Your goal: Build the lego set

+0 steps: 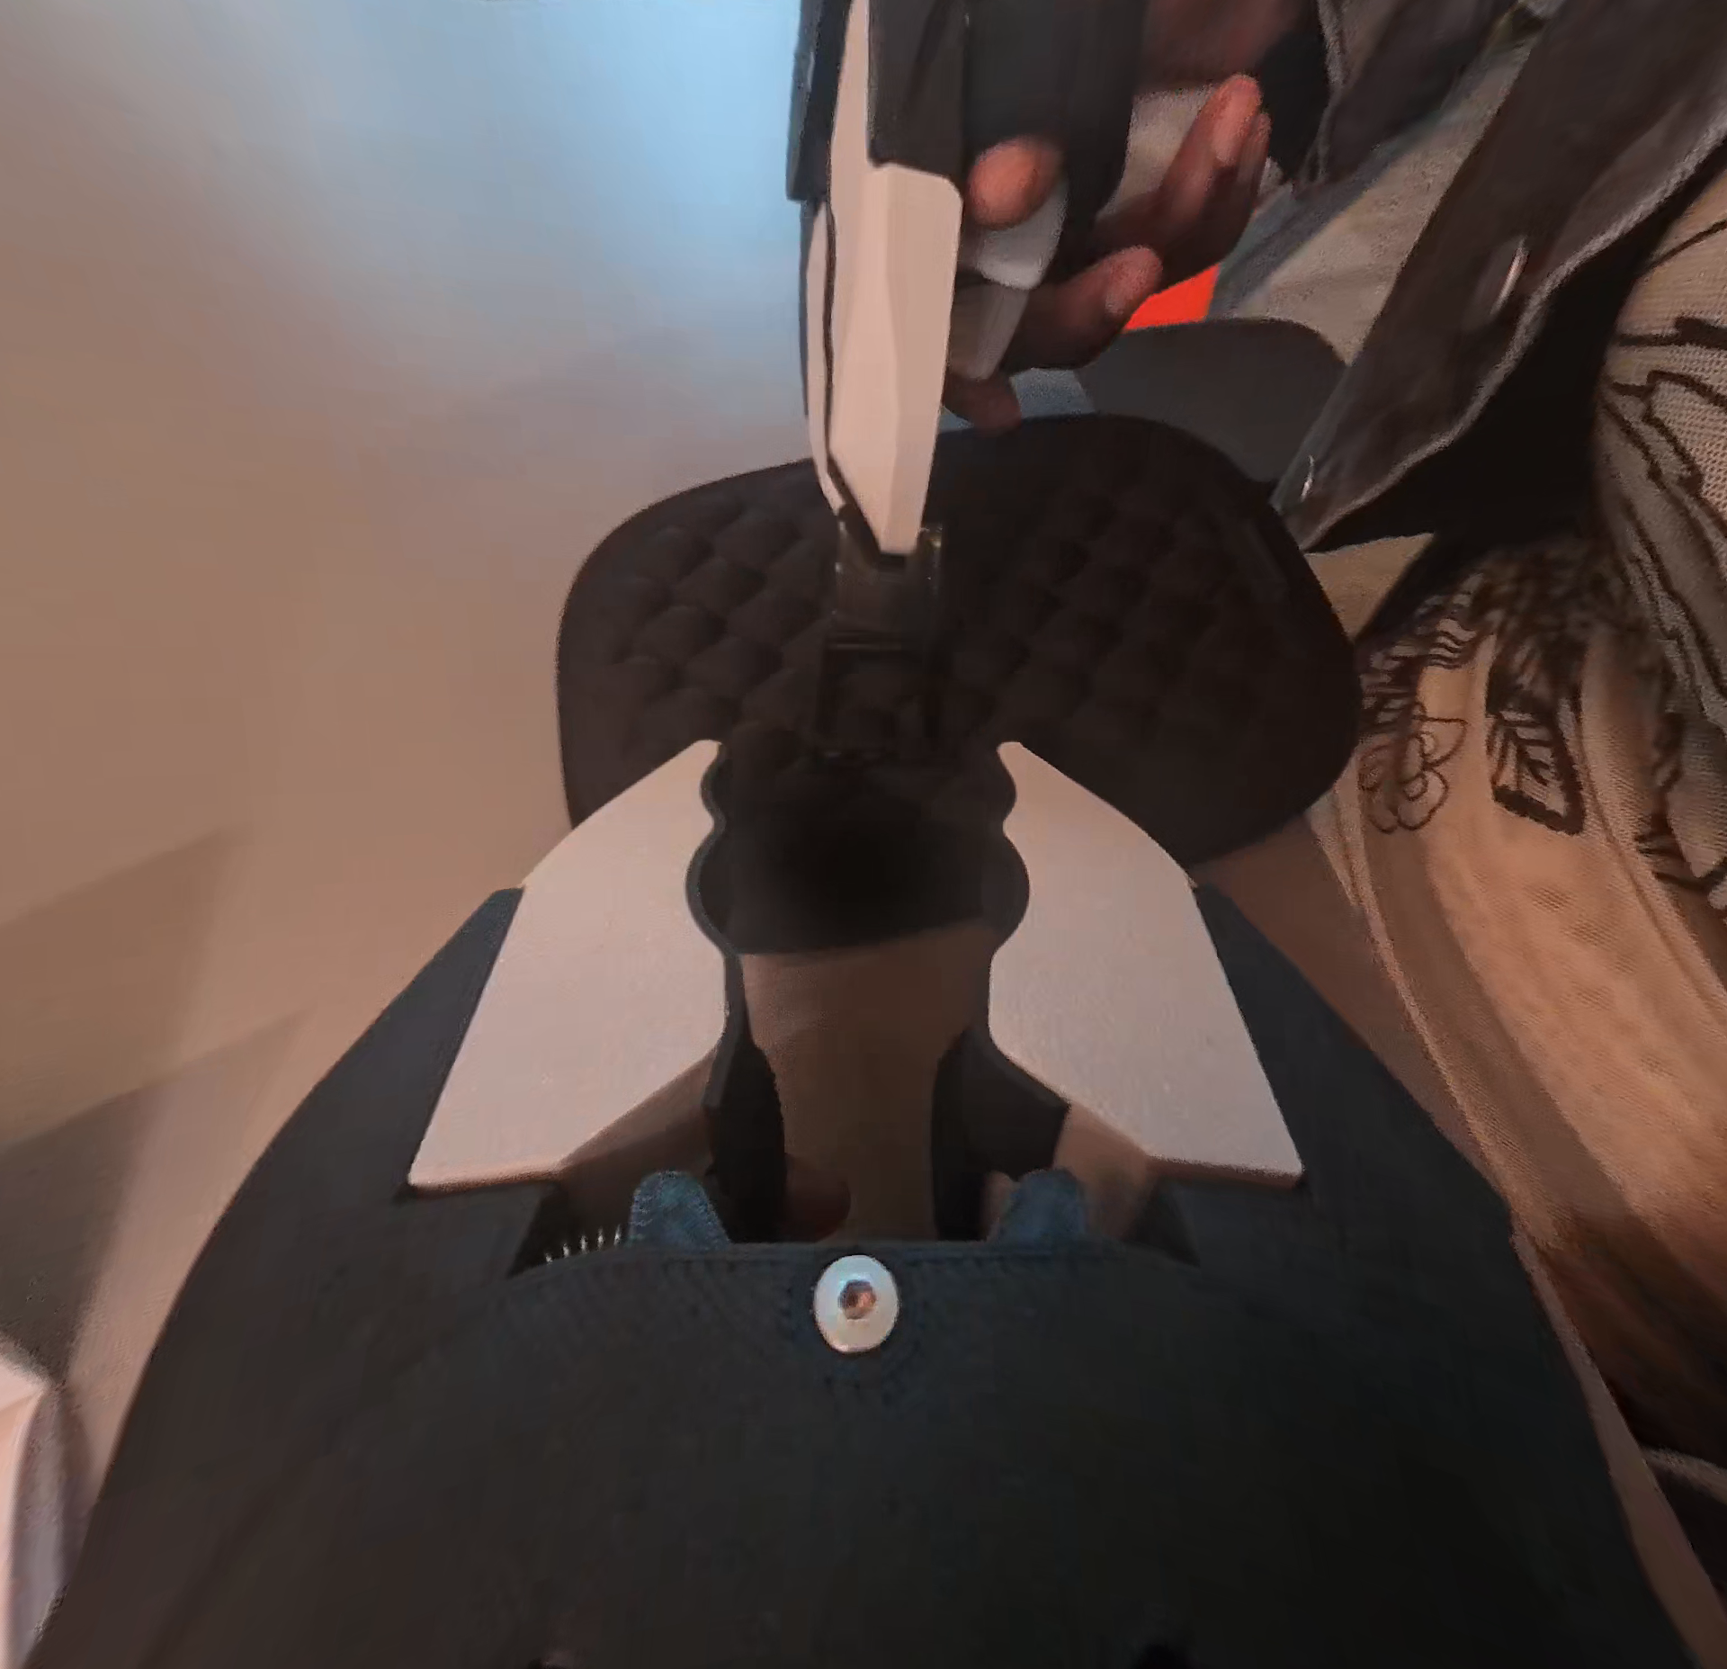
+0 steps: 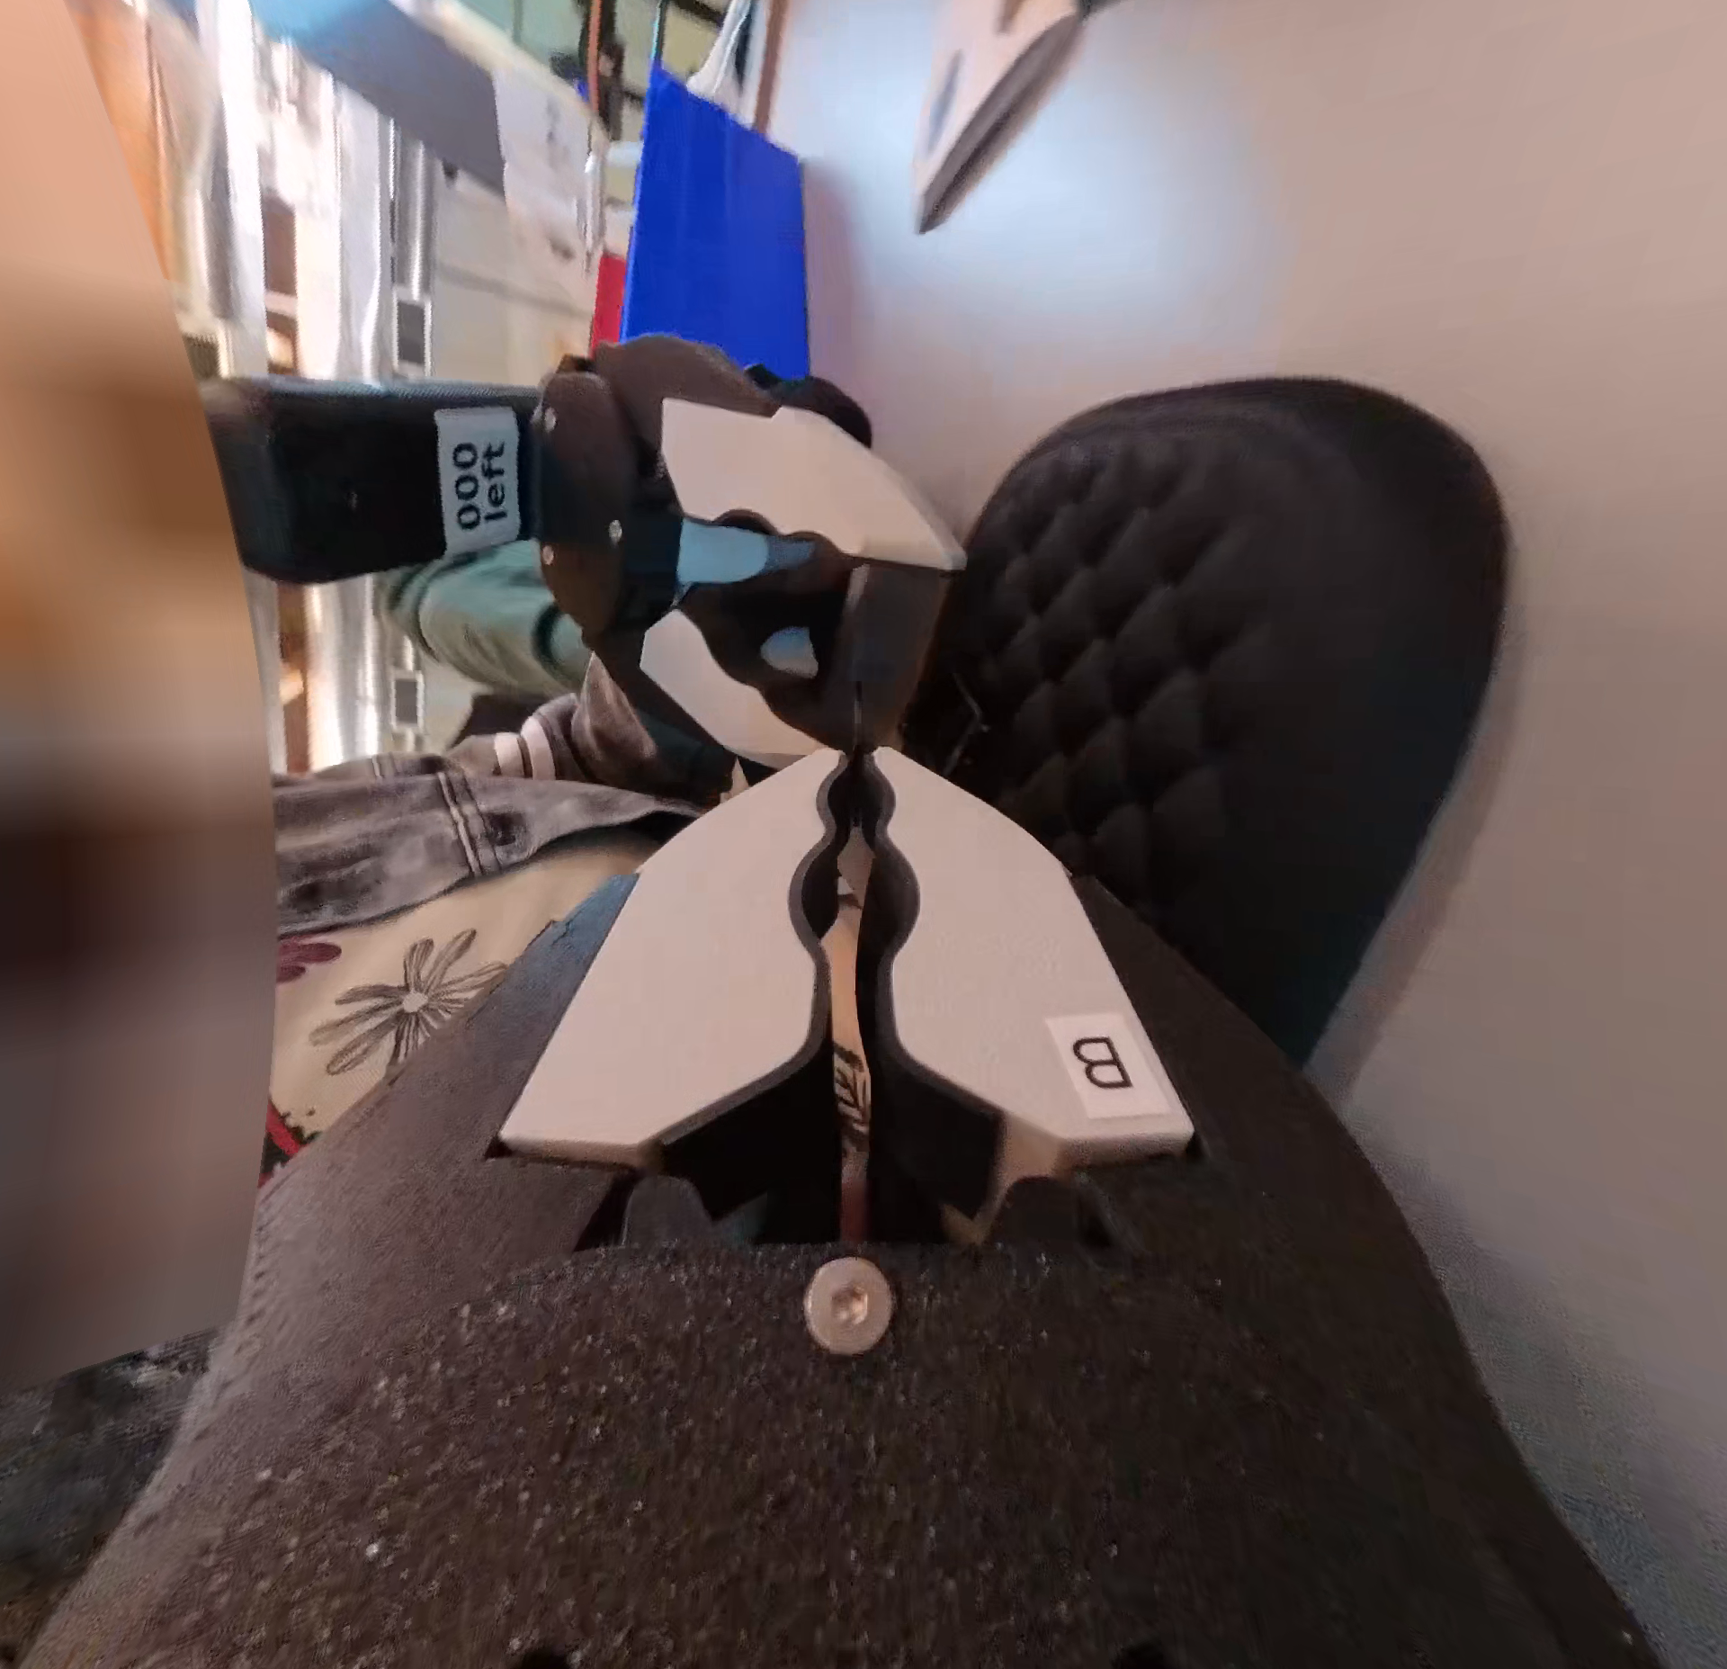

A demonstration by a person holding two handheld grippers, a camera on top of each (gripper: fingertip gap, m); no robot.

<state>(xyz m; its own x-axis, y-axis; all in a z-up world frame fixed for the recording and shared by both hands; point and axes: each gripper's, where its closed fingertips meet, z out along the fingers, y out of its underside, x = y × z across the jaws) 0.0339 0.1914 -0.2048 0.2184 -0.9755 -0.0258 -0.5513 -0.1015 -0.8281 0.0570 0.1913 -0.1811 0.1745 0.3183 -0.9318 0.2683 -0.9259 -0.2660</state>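
- A pale wall fills the background, with a black quilted chair back (image 2: 1243, 689) against it; a blue bag (image 2: 715, 231) and blurred shelving sit farther off in the right wrist view.
- A person in a grey denim jacket (image 1: 1458, 250) over a cream printed top sits close on one side of both views.
- The left tool (image 1: 855, 764) has its white fingers (image 1: 598, 998) set a moderate way apart, and a dark lego piece (image 1: 878, 652) stands between its tips, reaching forward from them.
- Whether the left fingers actually press the piece cannot be told from the left wrist view, as the gap is dark and blurred there; in the right wrist view the same tool (image 2: 897, 652) has its two white fingers on either side of the dark block.
- The right tool (image 2: 858, 769) is nearly closed, its tips pinching the thin near edge of the dark piece (image 2: 888, 633).
- In the left wrist view the right tool (image 1: 888, 549) comes down from above, edge-on, its tip meeting the far end of the piece.
- A hand (image 1: 1093, 250) wraps the right tool's grip.
- The piece is held in the air in front of the chair, between the two tools.
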